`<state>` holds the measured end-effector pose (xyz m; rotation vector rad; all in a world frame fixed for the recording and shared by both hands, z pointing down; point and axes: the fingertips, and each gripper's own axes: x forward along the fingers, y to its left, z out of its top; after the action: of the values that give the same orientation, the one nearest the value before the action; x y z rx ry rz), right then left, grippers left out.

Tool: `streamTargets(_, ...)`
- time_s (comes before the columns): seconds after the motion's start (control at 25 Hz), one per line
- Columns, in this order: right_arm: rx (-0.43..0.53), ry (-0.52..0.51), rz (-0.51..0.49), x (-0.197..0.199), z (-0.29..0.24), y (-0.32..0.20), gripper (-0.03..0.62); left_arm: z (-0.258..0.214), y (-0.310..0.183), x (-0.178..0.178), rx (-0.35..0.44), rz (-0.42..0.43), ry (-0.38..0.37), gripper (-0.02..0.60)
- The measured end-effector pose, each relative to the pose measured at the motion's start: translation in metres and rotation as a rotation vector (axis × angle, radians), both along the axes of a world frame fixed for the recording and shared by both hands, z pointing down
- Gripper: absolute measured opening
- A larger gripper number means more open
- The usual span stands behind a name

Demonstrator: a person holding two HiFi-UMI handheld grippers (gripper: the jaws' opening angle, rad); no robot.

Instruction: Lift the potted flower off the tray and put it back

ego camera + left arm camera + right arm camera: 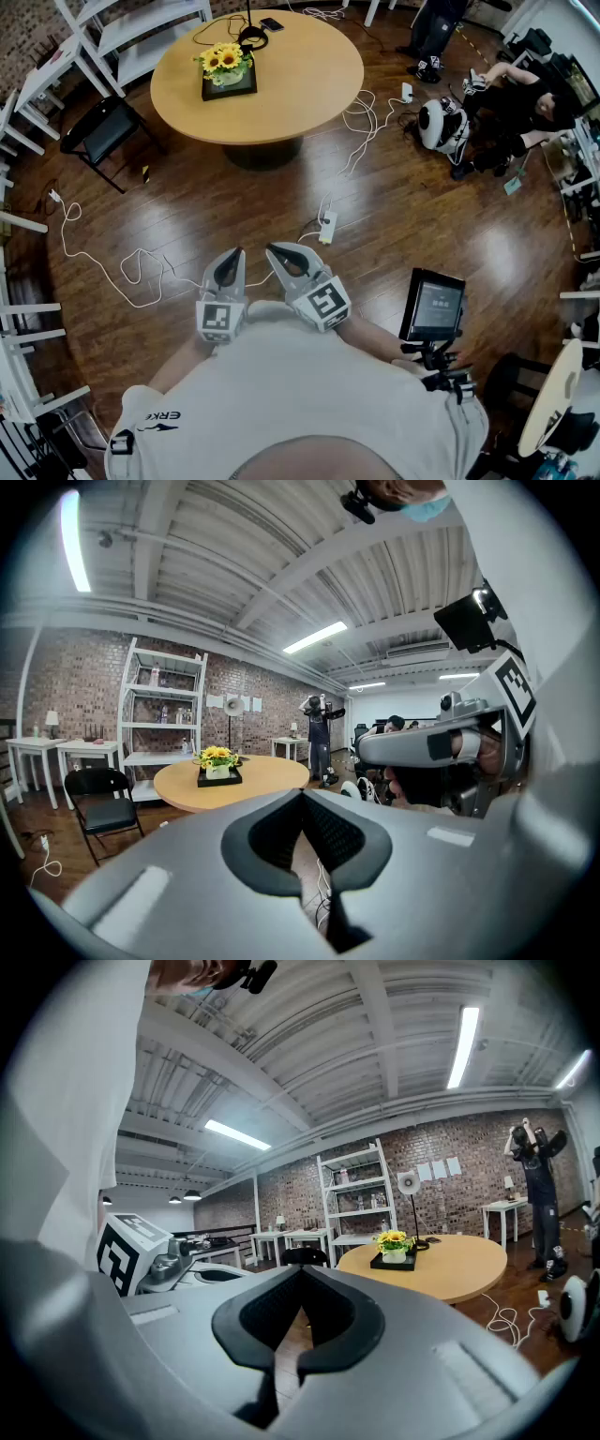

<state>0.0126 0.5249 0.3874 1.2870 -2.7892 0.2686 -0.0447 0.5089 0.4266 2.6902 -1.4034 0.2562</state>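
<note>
Two tools, the left gripper [230, 262] and right gripper [281, 255], are hovering side by side, jaws closed on nothing. Well apart from them, the potted flower [226, 62] is sitting in its tray [246, 90] on the round table [300, 75].

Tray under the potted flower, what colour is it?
Black. The tray shows best in the head view.
</note>
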Motion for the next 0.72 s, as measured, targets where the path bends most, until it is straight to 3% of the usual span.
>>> streamTargets(0.36, 0.006, -0.006, -0.039, 0.038, 0.001, -0.002, 0.014, -0.005, 0.004, 0.036, -0.027, -0.044, 0.0, 0.002)
streamTargets(0.72, 0.006, 0.013, -0.09, 0.035, 0.006, -0.03, 0.014, 0.0, -0.025, 0.027, -0.002, -0.088, -0.035, 0.002)
